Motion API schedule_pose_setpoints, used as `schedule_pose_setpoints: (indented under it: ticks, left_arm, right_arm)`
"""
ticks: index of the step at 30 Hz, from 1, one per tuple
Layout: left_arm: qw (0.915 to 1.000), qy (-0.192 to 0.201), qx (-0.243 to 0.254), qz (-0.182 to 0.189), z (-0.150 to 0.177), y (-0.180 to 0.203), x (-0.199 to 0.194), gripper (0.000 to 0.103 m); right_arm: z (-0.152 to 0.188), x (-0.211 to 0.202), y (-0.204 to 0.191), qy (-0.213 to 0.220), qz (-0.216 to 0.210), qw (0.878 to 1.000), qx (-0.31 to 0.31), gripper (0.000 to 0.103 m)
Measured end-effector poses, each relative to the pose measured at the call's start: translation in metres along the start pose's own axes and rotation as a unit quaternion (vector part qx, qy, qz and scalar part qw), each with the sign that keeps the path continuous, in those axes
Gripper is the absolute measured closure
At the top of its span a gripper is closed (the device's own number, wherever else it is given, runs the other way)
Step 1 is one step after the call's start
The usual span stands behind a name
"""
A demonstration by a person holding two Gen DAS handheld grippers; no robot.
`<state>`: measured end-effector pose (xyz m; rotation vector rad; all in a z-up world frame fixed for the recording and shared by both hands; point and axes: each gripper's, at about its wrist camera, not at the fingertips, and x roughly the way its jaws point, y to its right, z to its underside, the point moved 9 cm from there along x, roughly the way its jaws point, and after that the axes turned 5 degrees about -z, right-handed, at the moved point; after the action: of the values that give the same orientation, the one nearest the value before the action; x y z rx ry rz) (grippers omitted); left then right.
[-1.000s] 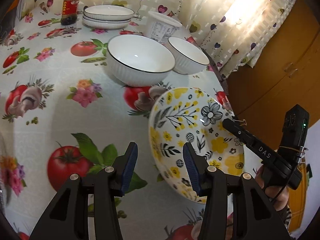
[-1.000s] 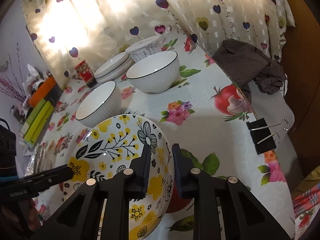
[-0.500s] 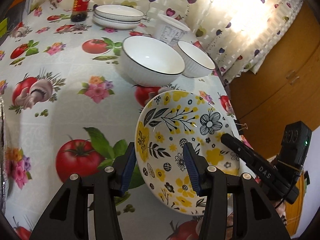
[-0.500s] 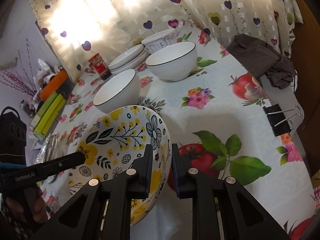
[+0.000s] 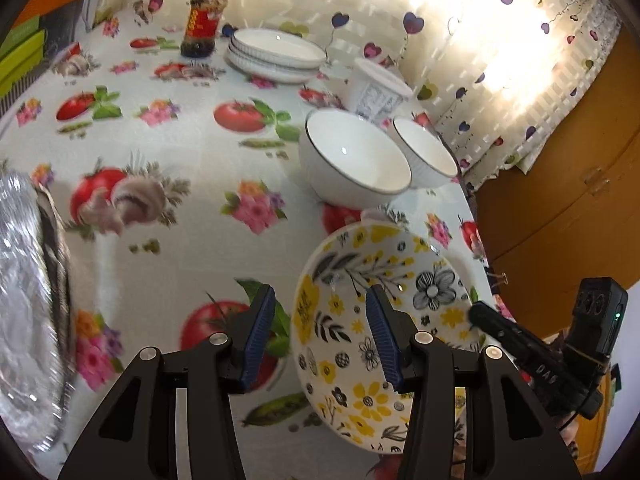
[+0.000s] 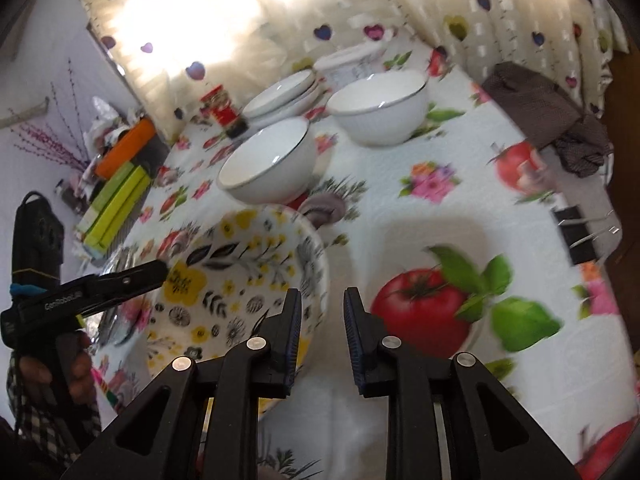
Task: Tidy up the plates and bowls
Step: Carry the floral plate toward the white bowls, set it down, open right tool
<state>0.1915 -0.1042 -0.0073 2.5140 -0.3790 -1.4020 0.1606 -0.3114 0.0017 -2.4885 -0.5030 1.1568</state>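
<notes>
A yellow-and-black flowered bowl [image 5: 380,320] [image 6: 240,280] sits tilted near the table's front right edge. My left gripper [image 5: 320,332] is open and straddles the bowl's left rim, one pad outside and one over the inside, neither pressing. My right gripper [image 6: 322,320] has its jaws opening, with the bowl's right rim between them and a gap showing beside the right pad. Further back stand two white bowls [image 5: 354,164] [image 5: 426,154] and a stack of white plates [image 5: 276,52].
A white tub [image 5: 376,88] and a red jar [image 5: 206,20] stand near the curtain. A foil tray [image 5: 24,300] lies at the left. A dark cloth [image 6: 548,116] and a binder clip [image 6: 576,236] lie by the table's right edge. A hand [image 6: 76,364] holds the left gripper.
The left gripper has shifted so the flowered bowl's rim now lies between its jaws. The right gripper's jaws, pinched on the rim before, have spread apart.
</notes>
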Motion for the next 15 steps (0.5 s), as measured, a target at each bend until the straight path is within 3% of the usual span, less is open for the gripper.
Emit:
schedule_pose_setpoints:
  ticks: [3, 8, 15]
  left_arm:
    - [0.9998, 0.007, 0.014, -0.015, -0.015, 0.001, 0.0, 0.055]
    - [0.9983, 0.011, 0.044, -0.036, -0.04, 0.012, 0.008, 0.054]
    - [0.9985, 0.007, 0.037, -0.04, -0.061, 0.021, 0.026, 0.054]
  right_arm:
    - [-0.018, -0.002, 0.001, 0.008, 0.02, 1.0, -0.018, 0.073]
    - [-0.05, 0.004, -0.018, 0.016, 0.028, 0.997, -0.075, 0.073]
    - [-0.079, 0.018, -0.032, -0.002, 0.022, 0.995, -0.096, 0.073]
